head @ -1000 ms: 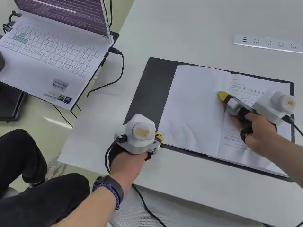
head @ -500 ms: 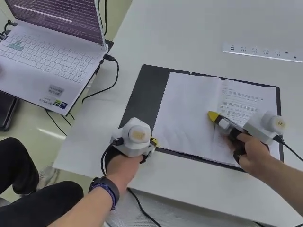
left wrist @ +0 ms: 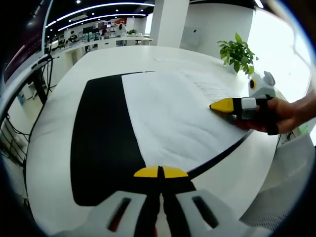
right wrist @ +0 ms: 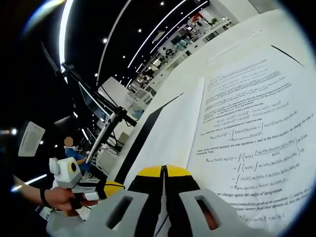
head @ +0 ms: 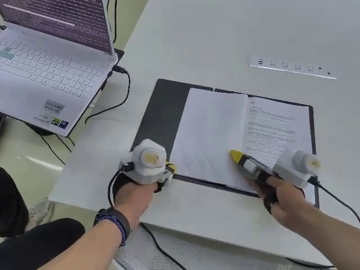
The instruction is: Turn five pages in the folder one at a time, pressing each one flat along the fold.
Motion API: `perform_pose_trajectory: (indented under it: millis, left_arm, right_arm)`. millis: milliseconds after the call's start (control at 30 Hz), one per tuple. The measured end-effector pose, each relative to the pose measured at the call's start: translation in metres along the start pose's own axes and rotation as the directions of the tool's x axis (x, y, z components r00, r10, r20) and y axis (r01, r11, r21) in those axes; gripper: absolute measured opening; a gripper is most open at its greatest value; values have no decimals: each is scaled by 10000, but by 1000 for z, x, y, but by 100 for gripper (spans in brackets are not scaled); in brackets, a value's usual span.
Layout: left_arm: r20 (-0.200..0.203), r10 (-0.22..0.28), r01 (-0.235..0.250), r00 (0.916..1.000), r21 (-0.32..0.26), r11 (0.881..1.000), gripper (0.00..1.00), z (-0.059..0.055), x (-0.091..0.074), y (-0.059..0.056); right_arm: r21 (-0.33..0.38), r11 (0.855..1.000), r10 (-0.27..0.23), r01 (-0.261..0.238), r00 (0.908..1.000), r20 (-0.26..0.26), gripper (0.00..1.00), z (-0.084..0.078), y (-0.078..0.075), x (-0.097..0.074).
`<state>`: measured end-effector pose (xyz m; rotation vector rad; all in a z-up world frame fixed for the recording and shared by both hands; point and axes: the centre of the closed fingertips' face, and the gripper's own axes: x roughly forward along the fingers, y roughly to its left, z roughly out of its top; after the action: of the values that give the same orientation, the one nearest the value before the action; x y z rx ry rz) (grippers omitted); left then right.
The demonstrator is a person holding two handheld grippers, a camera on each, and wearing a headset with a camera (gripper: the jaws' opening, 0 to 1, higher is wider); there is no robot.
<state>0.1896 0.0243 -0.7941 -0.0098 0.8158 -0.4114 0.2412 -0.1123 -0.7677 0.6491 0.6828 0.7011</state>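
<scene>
White tabletop spreads under an open folder, which lies flat with its black inside cover bare along its left side. A blank page lies turned over on the folder's left half, and a printed page of text and formulas covers its right half; the two meet at the fold down the middle.

Left gripper sits at the folder's near left corner, its yellow tips down on the black cover just beside the blank page's near edge. Its jaws are pressed together with nothing between them.

Right gripper lies low over the folder's near edge, angled in from the right, with its yellow tips on the paper at the fold — the right gripper view shows the blank page to one side of the tips and the print to the other. These jaws are together too, gripping nothing.

Left of the folder, off the table's edge, stands an open laptop, with a black cable trailing from it toward the folder's far left corner. Beyond the folder's far right corner lies a white power strip. A dark wristband circles the wrist behind the left gripper.
</scene>
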Motion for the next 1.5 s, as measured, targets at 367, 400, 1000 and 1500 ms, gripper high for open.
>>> perform_pose_trajectory:
  millis: [367, 400, 1000, 1500]
  left_arm:
    - [65, -135, 136, 9999, -111, 9998, 0, 1, 0, 1]
    - [74, -140, 141, 9999, -133, 9998, 0, 1, 0, 1]
    - [223, 46, -45, 9997, -55, 10000, 0, 0, 0, 0]
    - [-291, -146, 143, 9995, -111, 9998, 13, 4, -13, -8]
  right_arm:
    - [112, 9993, 372, -370, 9992, -174, 0, -20, 2, -12]
    - [92, 9992, 394, -392, 9990, -223, 0, -22, 2, -13]
    - [75, 9996, 265, -261, 9983, -516, 0, -48, 6, -32]
    - [-288, 9995, 76, -97, 9974, -716, 8, -31, 11, -57]
